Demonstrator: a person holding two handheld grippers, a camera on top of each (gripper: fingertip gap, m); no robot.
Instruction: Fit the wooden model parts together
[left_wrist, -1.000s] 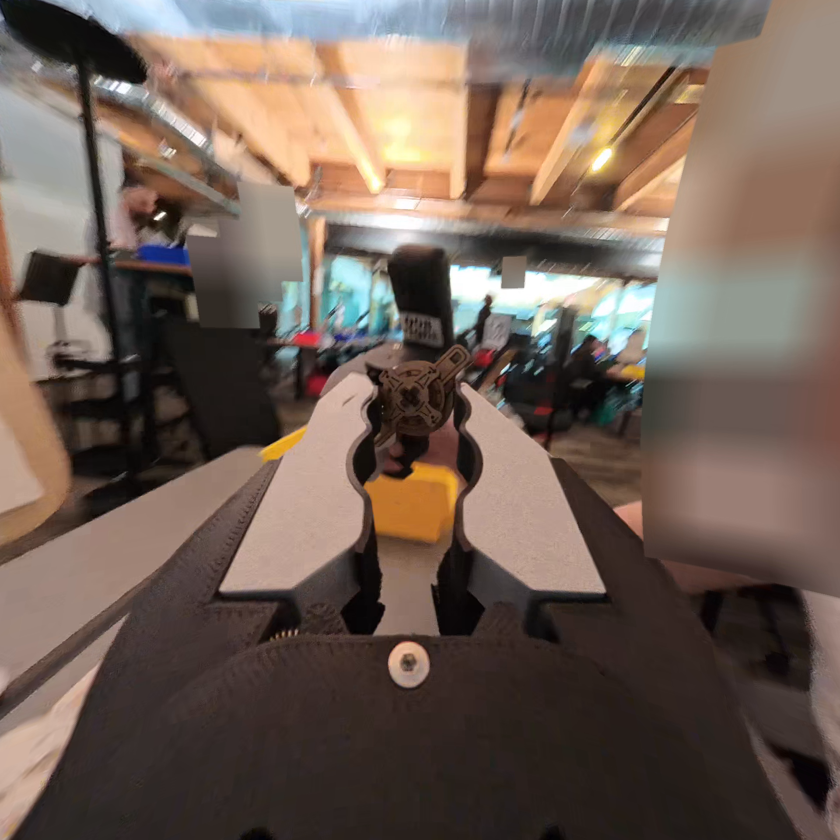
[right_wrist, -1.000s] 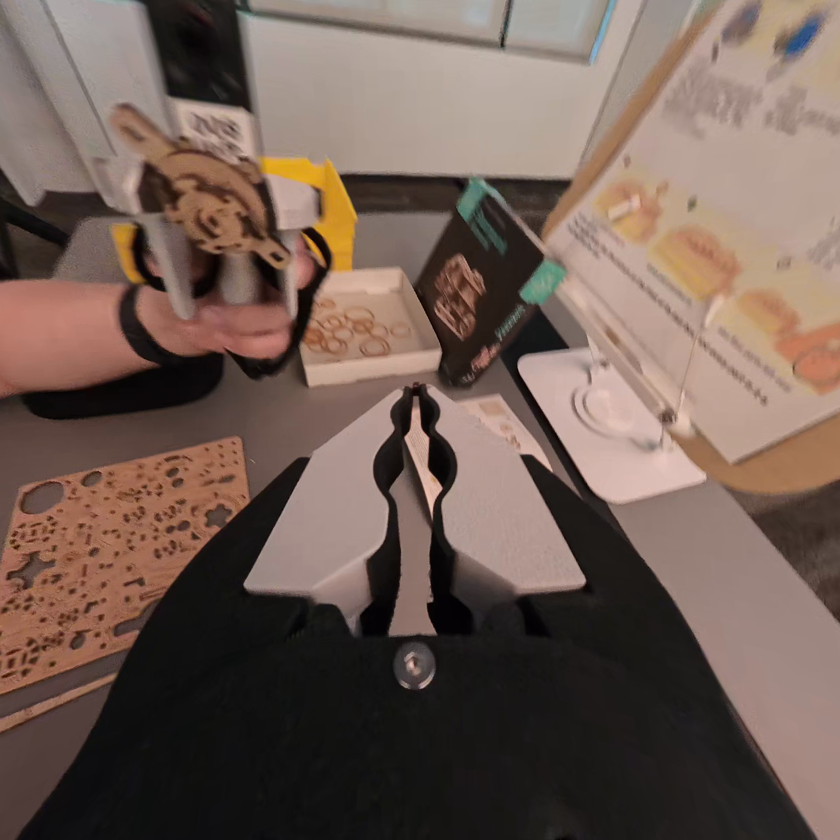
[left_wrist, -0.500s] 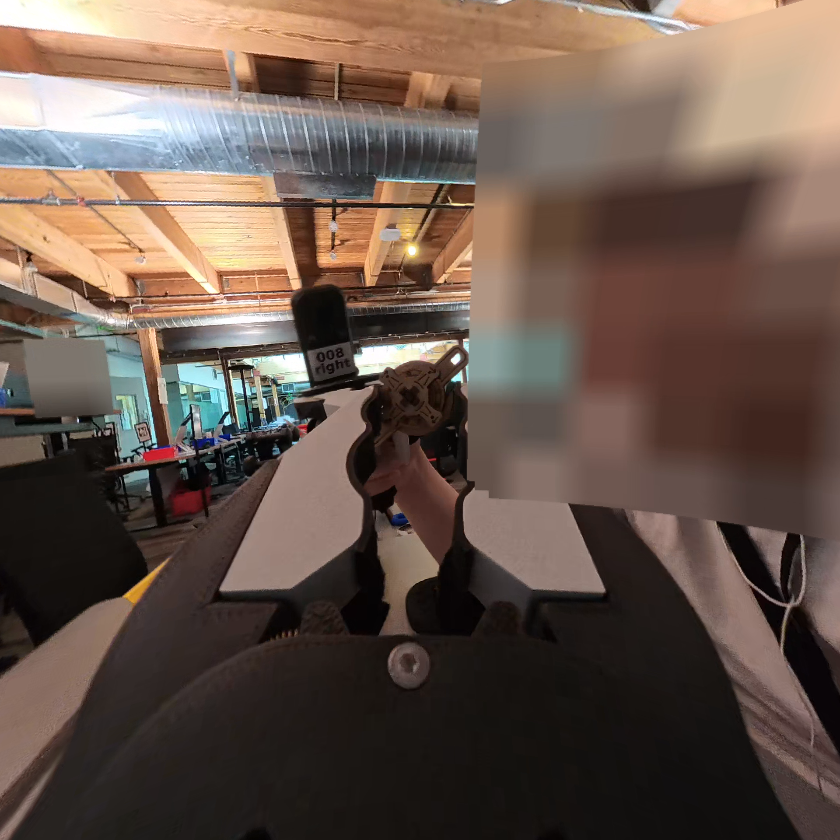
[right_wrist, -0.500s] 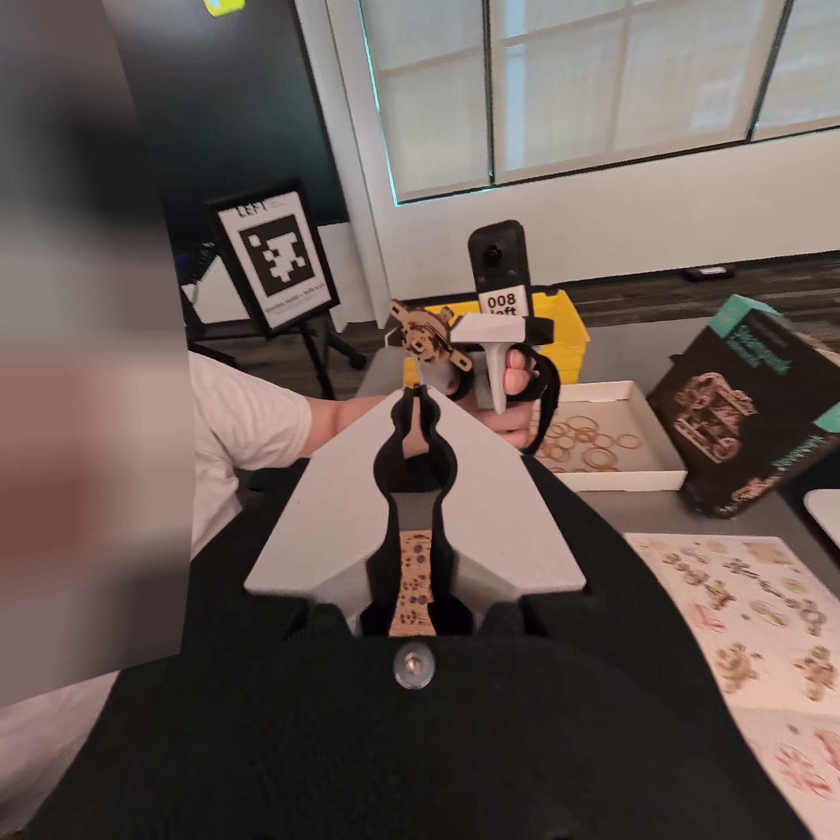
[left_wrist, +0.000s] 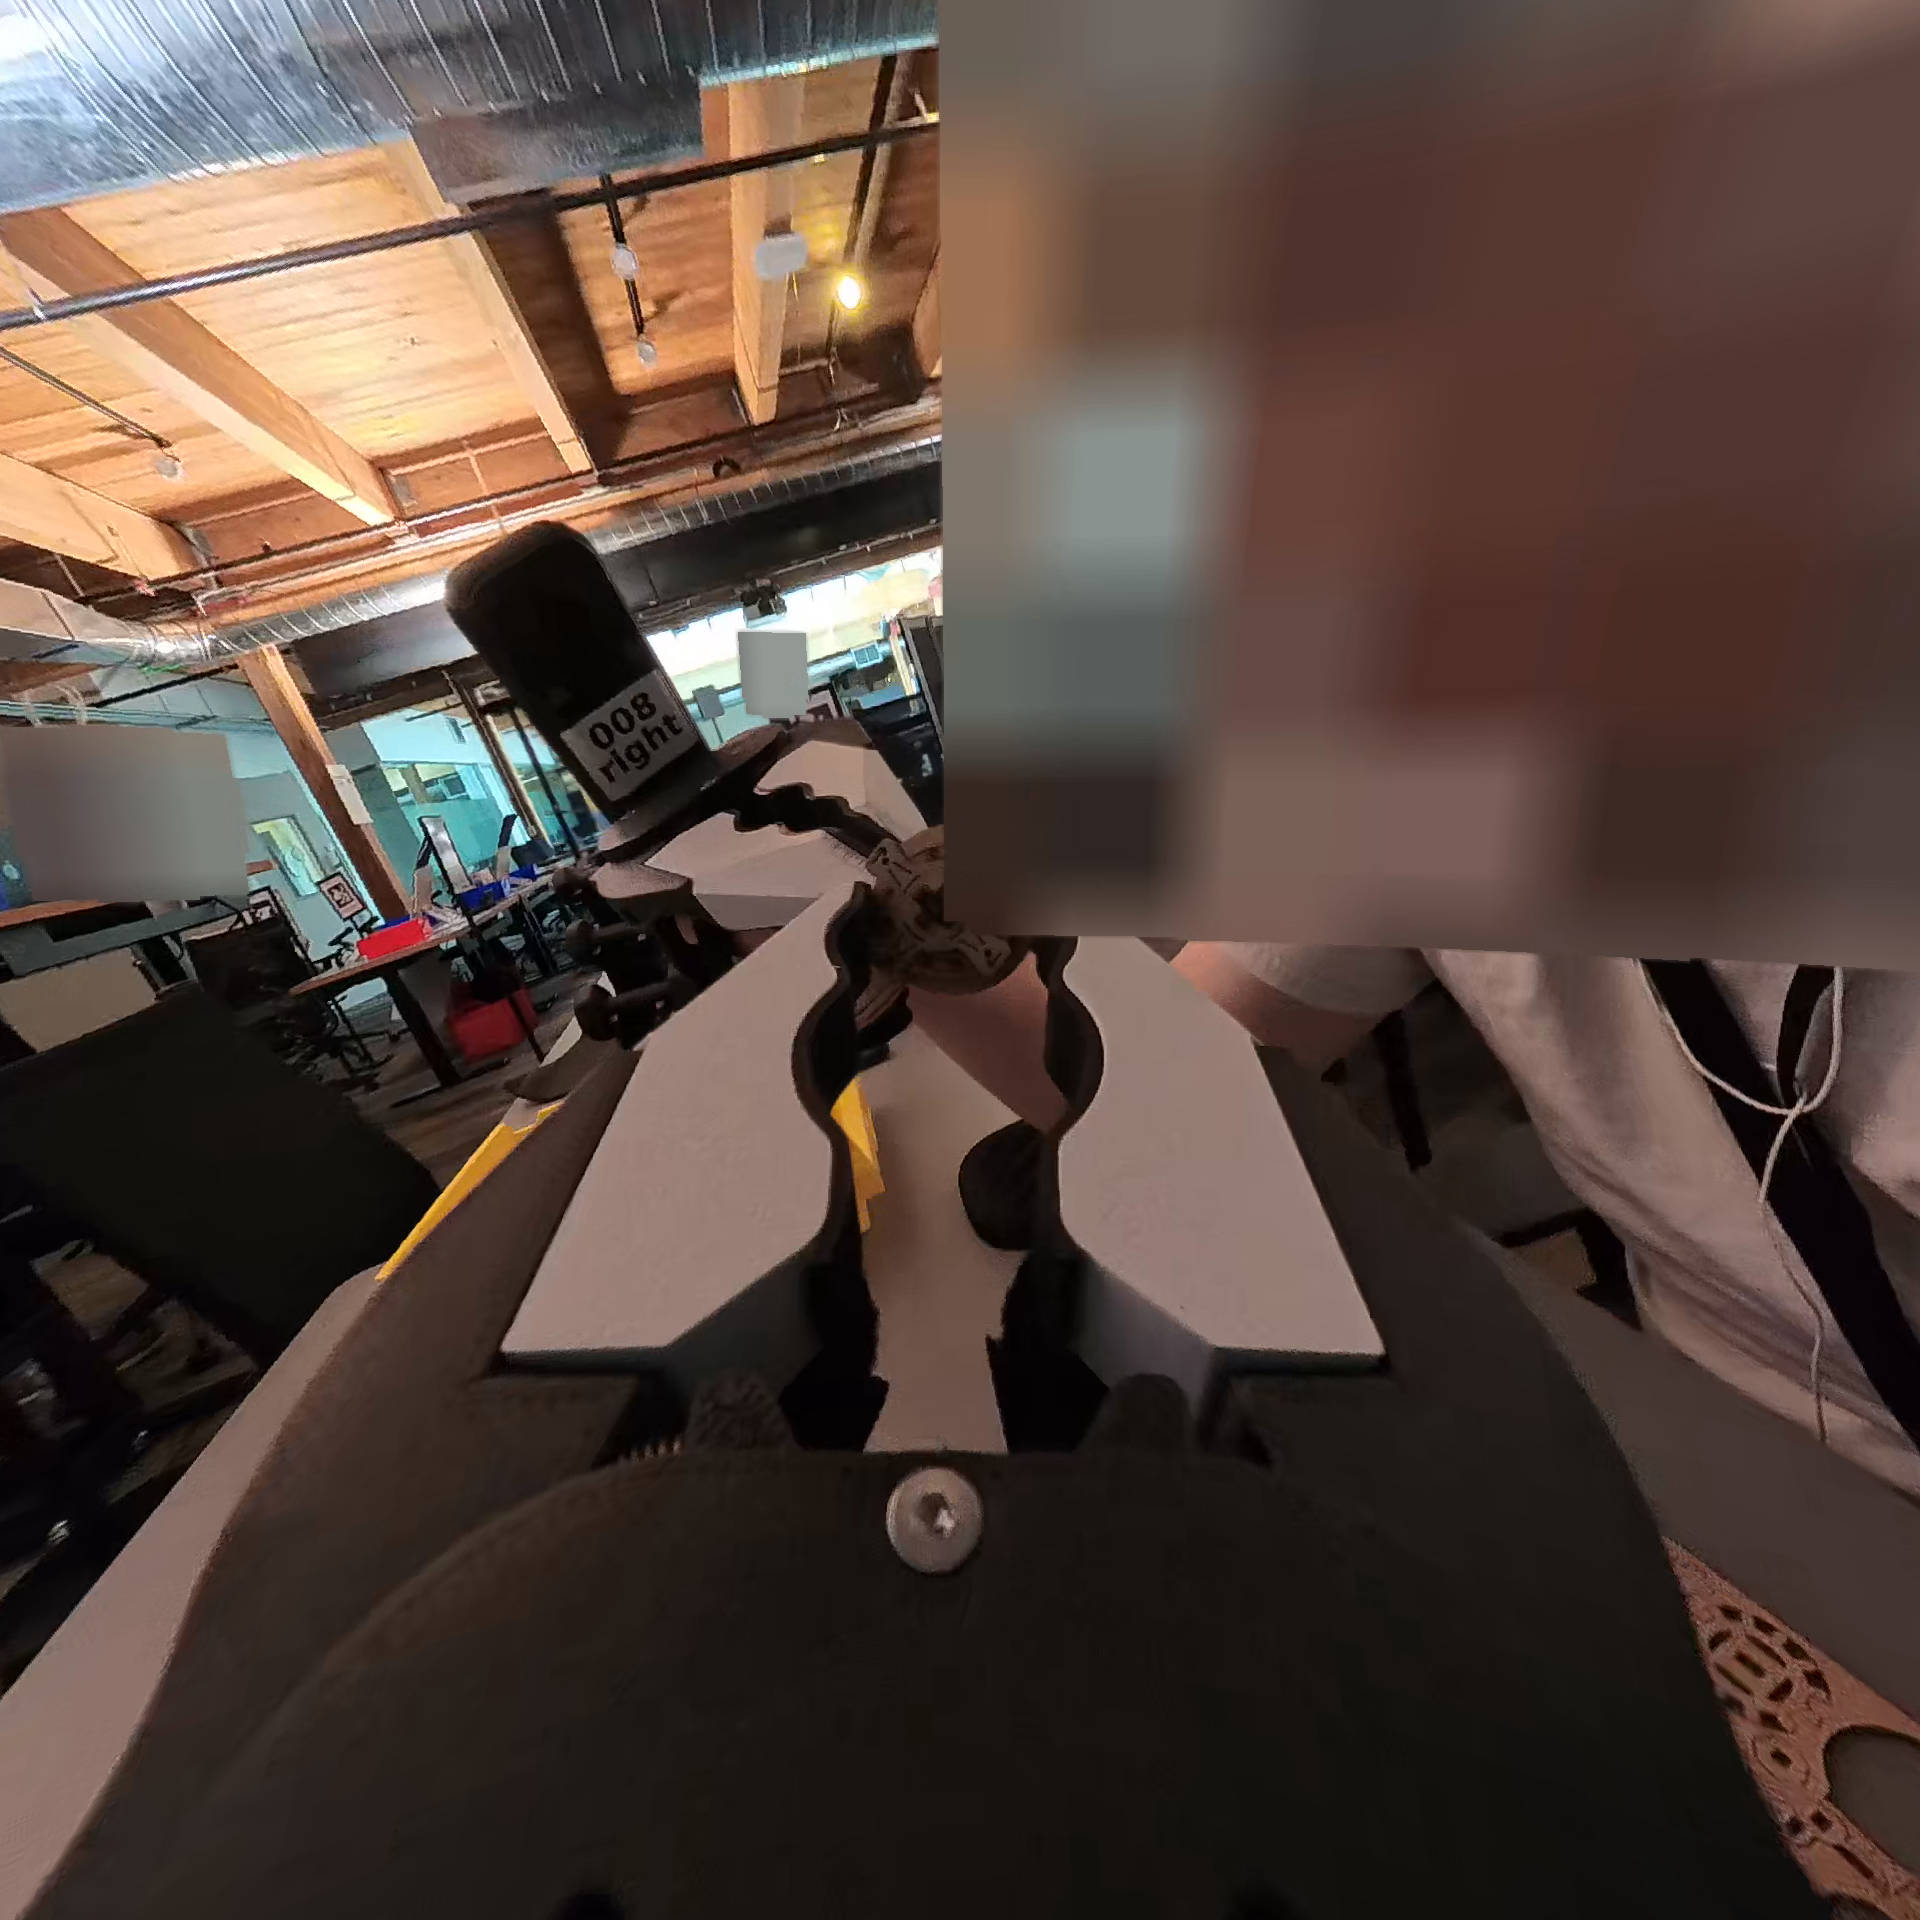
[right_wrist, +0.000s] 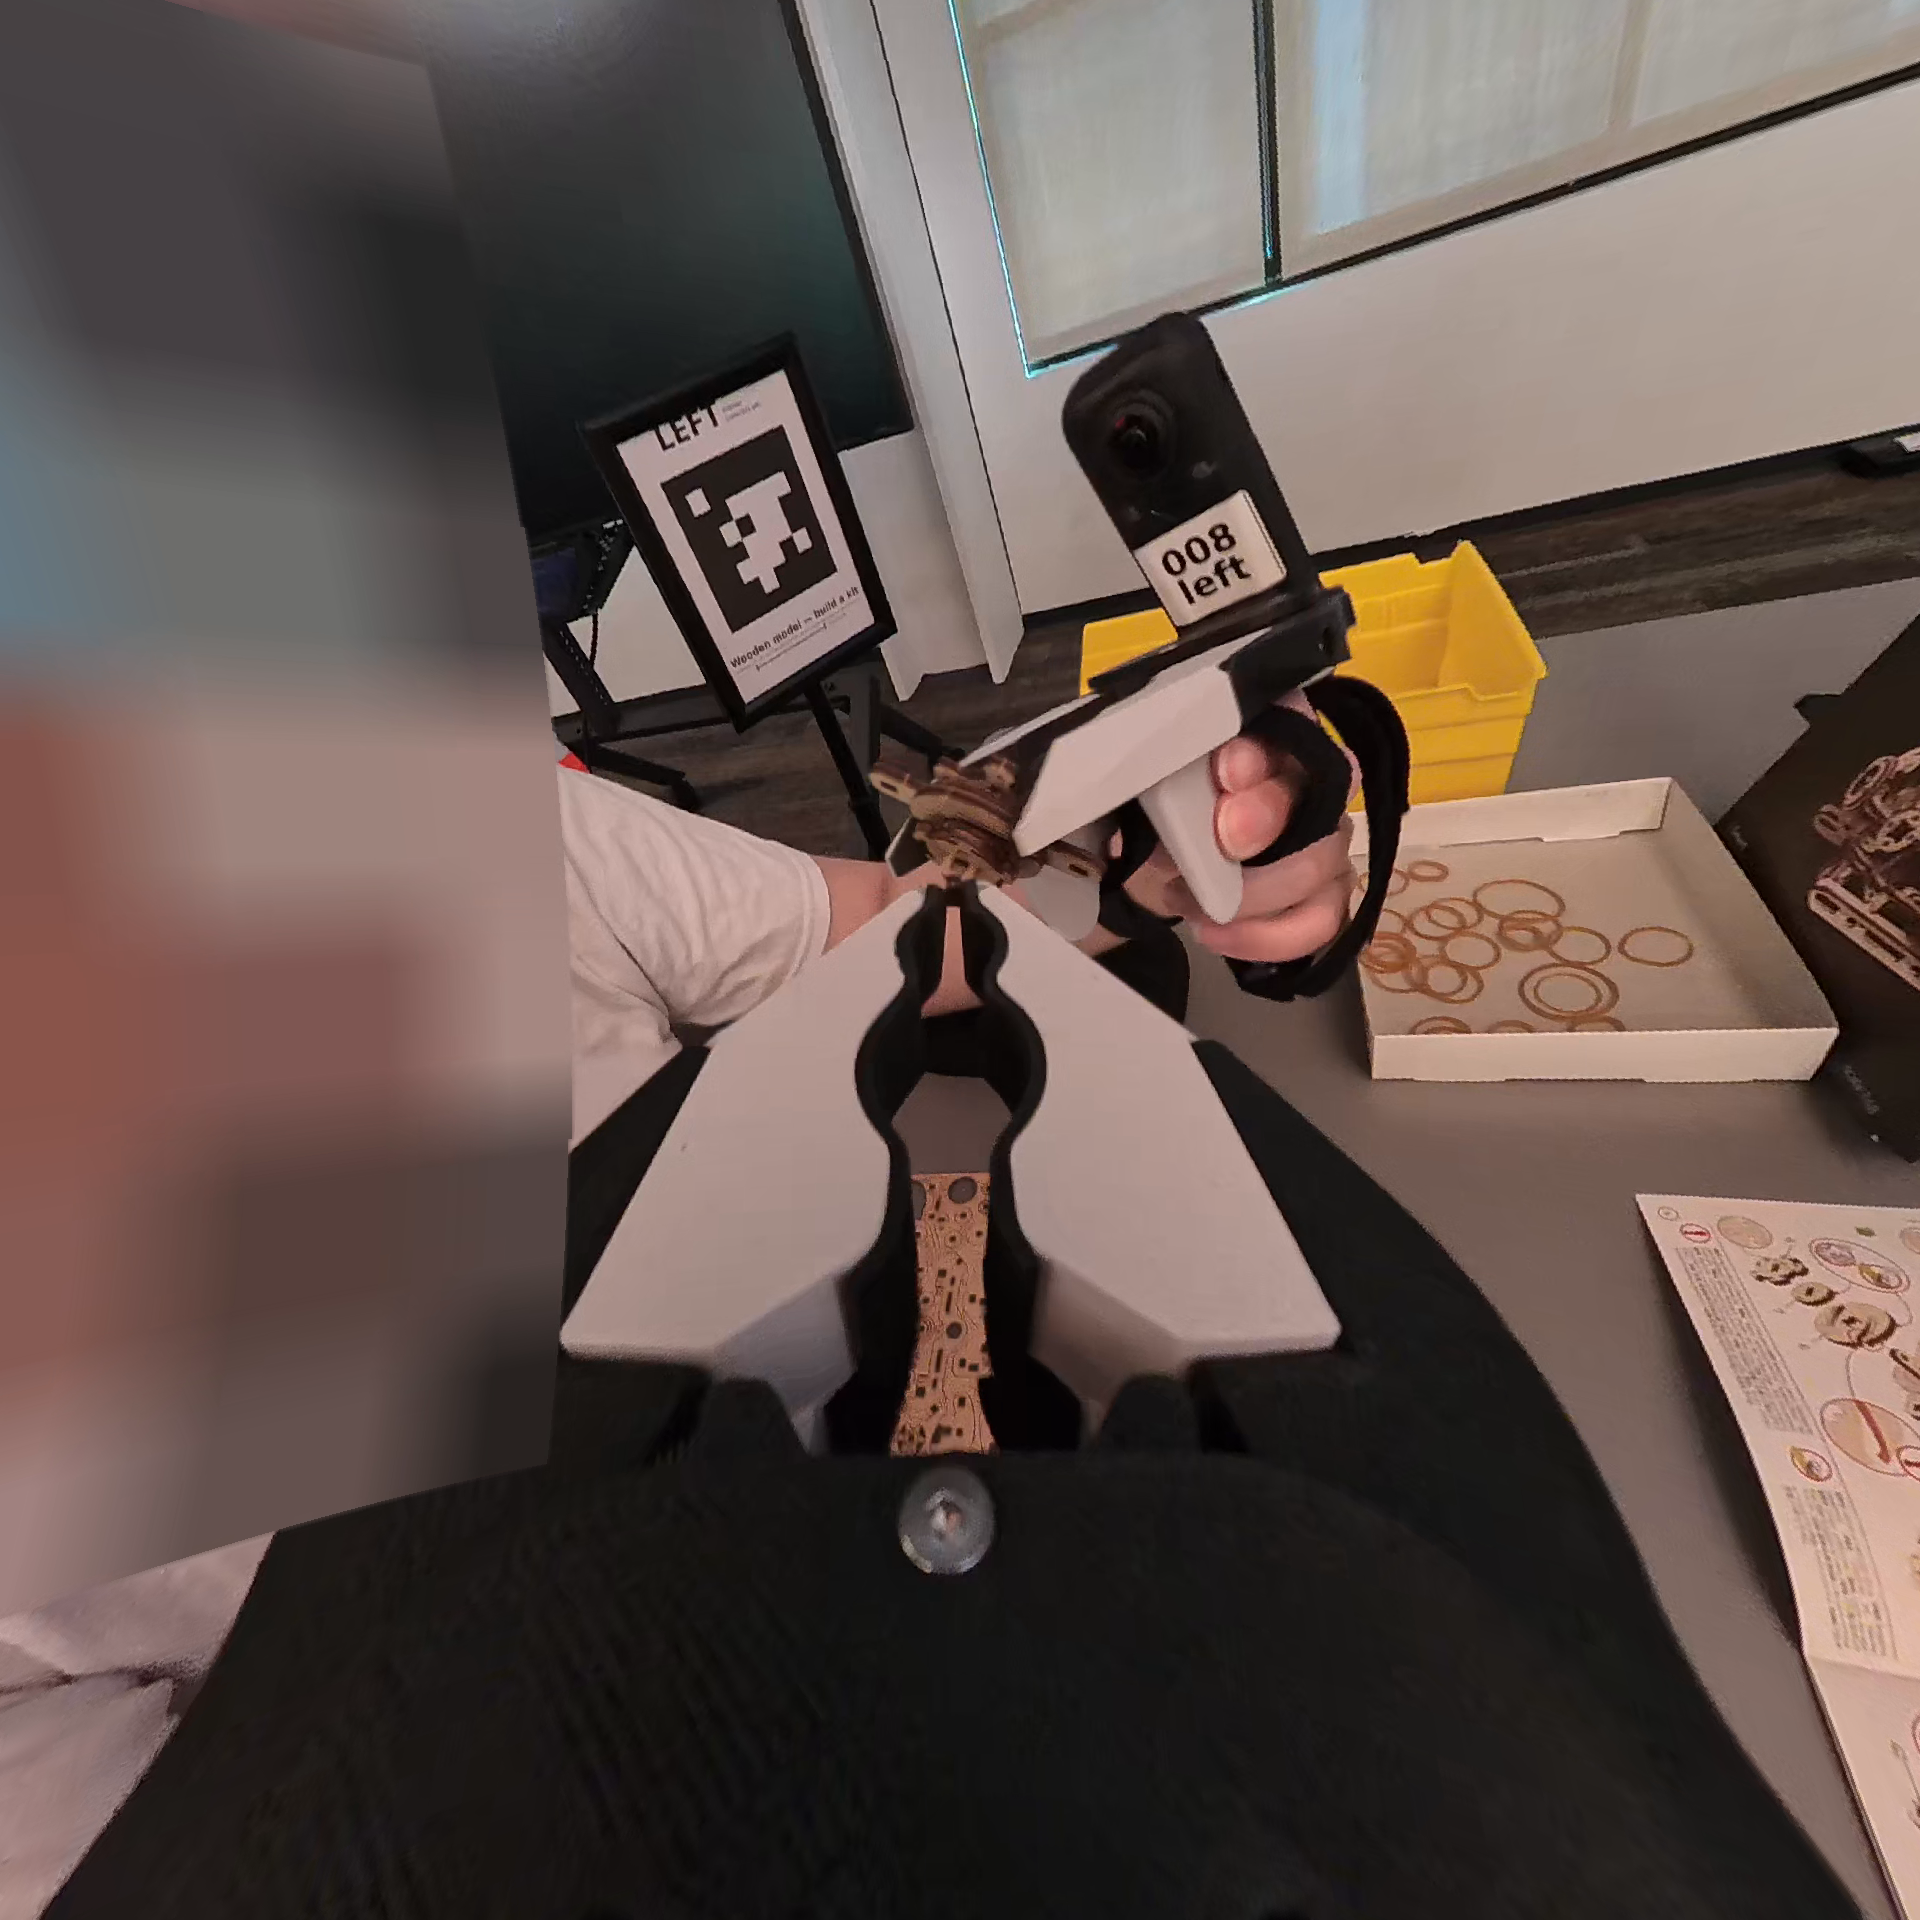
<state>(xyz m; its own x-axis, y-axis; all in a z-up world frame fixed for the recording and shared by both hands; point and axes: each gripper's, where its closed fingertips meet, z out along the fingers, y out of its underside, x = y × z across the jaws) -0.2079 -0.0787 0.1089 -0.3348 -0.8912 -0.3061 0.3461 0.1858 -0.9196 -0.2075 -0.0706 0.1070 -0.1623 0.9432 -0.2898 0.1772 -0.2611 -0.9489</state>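
Note:
My left gripper (left_wrist: 940, 935) is shut on a round wooden gear assembly (left_wrist: 925, 940) and holds it in the air above the table. In the right wrist view the assembly (right_wrist: 956, 821) sticks out of the left gripper (right_wrist: 1003, 826), which a hand holds. My right gripper (right_wrist: 943, 899) has its tips pressed up under the assembly. Its jaws are nearly together on a small wooden part that barely shows at the tips. The right gripper (left_wrist: 868, 847) also shows in the left wrist view, meeting the assembly from behind.
On the grey table (right_wrist: 1455, 1195) are a white tray (right_wrist: 1600, 1049) of rubber bands, a yellow bin (right_wrist: 1455, 665), a black box (right_wrist: 1860, 914), an instruction sheet (right_wrist: 1808, 1403) and a punched wooden sheet (left_wrist: 1787, 1745). A marker sign (right_wrist: 748, 530) stands behind. The person's torso is close.
Both grippers have lifted off the table and turned toward each other. The right gripper's tips have closed in from apart to touching the assembly held in the left gripper.

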